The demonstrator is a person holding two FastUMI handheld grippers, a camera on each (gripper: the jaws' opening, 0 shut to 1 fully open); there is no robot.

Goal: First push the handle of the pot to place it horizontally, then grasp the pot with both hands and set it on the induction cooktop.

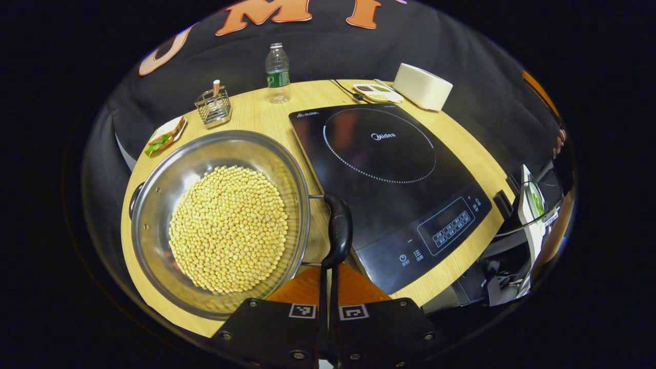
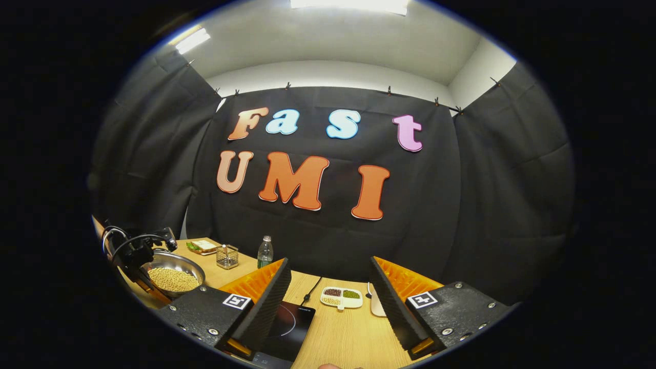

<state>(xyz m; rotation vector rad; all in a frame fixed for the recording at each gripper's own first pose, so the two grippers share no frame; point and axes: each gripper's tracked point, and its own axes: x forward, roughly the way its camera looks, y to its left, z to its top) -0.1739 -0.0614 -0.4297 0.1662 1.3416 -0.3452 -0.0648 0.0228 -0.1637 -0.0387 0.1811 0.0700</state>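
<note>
A steel pot (image 1: 154, 174) full of yellow soybeans (image 1: 228, 228) sits on the wooden table, left of the black induction cooktop (image 1: 384, 169). Its black side handle (image 1: 338, 228) lies along the gap between pot and cooktop. My left gripper (image 1: 328, 279) is shut with nothing between its fingers, and their tips touch the near end of that handle. In the right gripper view my right gripper (image 2: 329, 264) is open and empty, held above the table's right side, over the cooktop (image 2: 287, 320). The pot (image 2: 171, 277) and the left gripper (image 2: 136, 251) appear far left there.
Along the back of the table (image 1: 256, 115) stand a water bottle (image 1: 277, 72), a wire holder (image 1: 213, 106), a small plate of food (image 1: 165, 137), a divided dish (image 1: 378, 93) and a white box (image 1: 422, 86). A cable (image 2: 311, 291) runs to the cooktop. The table's near edge is close to the pot.
</note>
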